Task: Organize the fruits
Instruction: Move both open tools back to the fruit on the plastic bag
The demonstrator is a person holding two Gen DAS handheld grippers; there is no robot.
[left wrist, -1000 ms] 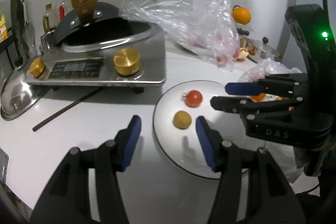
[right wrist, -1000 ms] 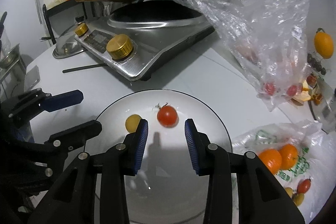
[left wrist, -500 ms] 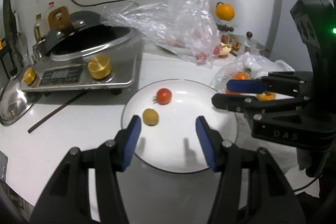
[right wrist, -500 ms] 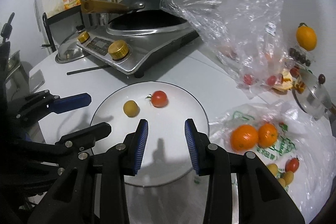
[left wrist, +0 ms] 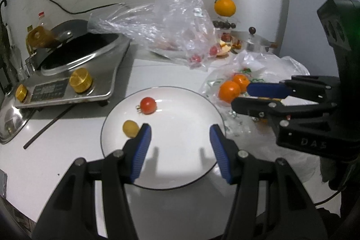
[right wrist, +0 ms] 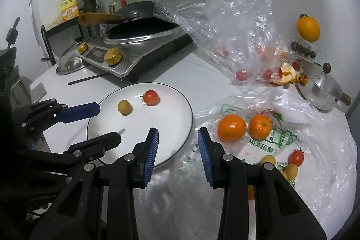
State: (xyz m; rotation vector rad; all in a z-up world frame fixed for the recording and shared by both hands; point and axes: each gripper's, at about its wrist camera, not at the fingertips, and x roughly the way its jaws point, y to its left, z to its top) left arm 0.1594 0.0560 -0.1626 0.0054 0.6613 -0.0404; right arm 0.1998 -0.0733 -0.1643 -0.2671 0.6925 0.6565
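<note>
Two small fruits are seen on the white plate: a red cherry tomato toward its far side and a yellow one just left of it. The left gripper is held over the plate with its blue fingers spread and nothing between them; the yellow fruit lies just beyond the left fingertip. The right gripper is poised over the plate's right rim, fingers apart and empty. To its right, two oranges are found on a printed plastic bag, with more small tomatoes nearer the edge. Green characters are printed on the bag, but cannot be read. The letters "DAS" are seen on the right gripper's body in the left wrist view.
</note>
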